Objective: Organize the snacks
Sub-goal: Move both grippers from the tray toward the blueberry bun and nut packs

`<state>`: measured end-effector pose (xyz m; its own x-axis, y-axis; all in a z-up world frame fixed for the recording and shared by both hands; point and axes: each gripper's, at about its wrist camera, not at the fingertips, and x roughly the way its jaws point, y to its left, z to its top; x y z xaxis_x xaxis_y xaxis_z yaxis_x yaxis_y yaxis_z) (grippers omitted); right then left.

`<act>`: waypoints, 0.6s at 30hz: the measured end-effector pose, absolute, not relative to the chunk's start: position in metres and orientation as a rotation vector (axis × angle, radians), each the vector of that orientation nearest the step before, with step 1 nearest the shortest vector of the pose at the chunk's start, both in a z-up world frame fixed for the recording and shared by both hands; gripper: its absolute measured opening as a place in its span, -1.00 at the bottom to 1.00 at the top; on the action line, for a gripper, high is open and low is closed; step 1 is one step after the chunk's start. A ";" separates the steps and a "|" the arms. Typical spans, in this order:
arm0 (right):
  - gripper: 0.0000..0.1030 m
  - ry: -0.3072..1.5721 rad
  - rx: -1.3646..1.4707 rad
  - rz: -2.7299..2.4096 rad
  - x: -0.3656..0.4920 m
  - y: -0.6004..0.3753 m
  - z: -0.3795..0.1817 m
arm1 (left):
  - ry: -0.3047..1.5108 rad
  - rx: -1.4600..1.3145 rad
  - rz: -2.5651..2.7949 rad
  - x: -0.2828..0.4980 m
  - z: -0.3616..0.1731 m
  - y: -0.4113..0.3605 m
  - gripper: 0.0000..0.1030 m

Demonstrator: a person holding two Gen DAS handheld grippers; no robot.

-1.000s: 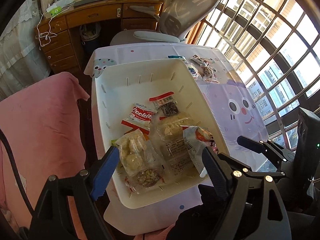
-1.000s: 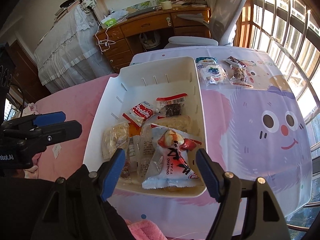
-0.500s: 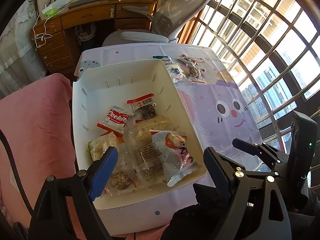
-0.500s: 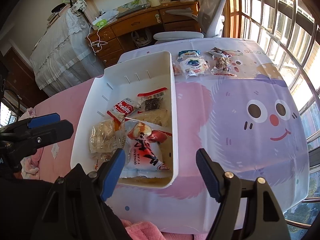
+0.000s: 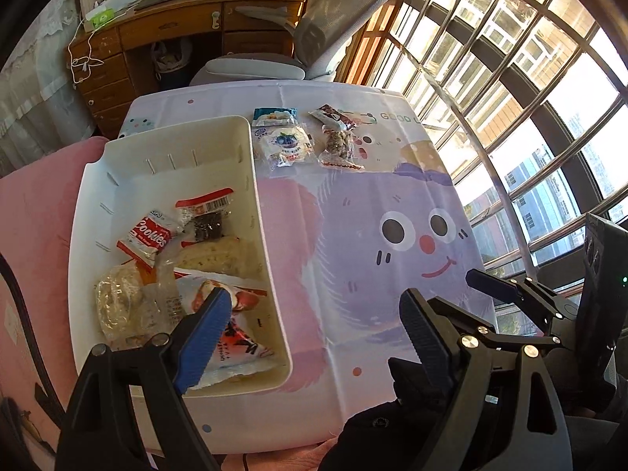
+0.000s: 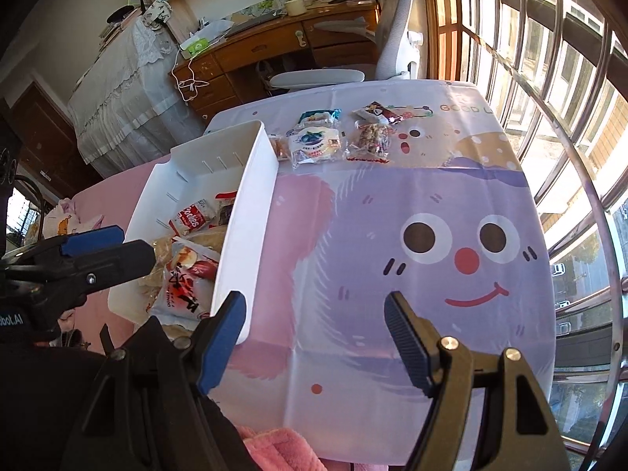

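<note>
A white bin [image 5: 251, 180] [image 6: 251, 212] sits on the left of the table and holds several snack packets, among them a red cookie pack [image 5: 151, 237] and a red and white bag [image 5: 235, 337]. Beyond the bin, loose on the tablecloth, lie a blueberry packet [image 5: 284, 145] [image 6: 314, 143], a nut packet [image 5: 339, 145] [image 6: 371, 139] and a few more. My left gripper [image 5: 314, 322] is open and empty over the bin's near right corner. My right gripper [image 6: 314, 325] is open and empty above the cloth, right of the bin.
The tablecloth [image 6: 431, 204] shows a purple cartoon face. A pink cover [image 5: 35, 204] lies left of the bin. A grey office chair [image 5: 314, 35] and wooden desk [image 5: 176, 35] stand behind the table. Windows [image 5: 530, 98] line the right side.
Both grippers have swung to the right, away from over the bin and toward the open tablecloth. The snacks in the bin have not moved. Both grippers stayed open.
</note>
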<state>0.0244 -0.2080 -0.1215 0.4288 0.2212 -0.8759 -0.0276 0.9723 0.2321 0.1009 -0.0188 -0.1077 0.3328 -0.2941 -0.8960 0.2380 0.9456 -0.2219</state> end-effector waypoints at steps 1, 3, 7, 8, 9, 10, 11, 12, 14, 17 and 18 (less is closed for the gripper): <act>0.43 1.123 0.187 0.164 0.024 -0.217 -0.122 | 1.180 -0.065 -0.334 0.100 -0.109 -0.025 0.68; 0.43 1.132 0.170 0.180 0.025 -0.231 -0.124 | 1.171 -0.091 -0.305 0.097 -0.112 -0.038 0.68; 0.43 1.155 0.147 0.204 0.025 -0.260 -0.132 | 1.161 -0.131 -0.256 0.092 -0.118 -0.060 0.68; 0.43 1.162 0.147 0.208 0.026 -0.267 -0.134 | 1.165 -0.139 -0.248 0.091 -0.119 -0.065 0.68; 0.43 1.165 0.148 0.211 0.027 -0.273 -0.136 | 1.173 -0.143 -0.241 0.090 -0.121 -0.070 0.68; 0.43 1.167 0.149 0.213 0.027 -0.279 -0.138 | 1.180 -0.142 -0.229 0.089 -0.123 -0.074 0.68; 0.43 1.168 0.153 0.214 0.028 -0.284 -0.140 | 1.189 -0.138 -0.215 0.088 -0.125 -0.079 0.68; 0.43 1.169 0.160 0.213 0.029 -0.289 -0.141 | 1.199 -0.136 -0.205 0.088 -0.128 -0.083 0.68; 0.43 1.172 0.179 0.211 0.031 -0.299 -0.144 | 1.221 -0.133 -0.187 0.089 -0.132 -0.089 0.68; 0.43 1.171 0.211 0.207 0.036 -0.310 -0.149 | 1.229 -0.140 -0.154 0.095 -0.135 -0.095 0.68; 0.43 1.172 0.217 0.205 0.038 -0.313 -0.151 | 1.229 -0.147 -0.142 0.098 -0.136 -0.097 0.68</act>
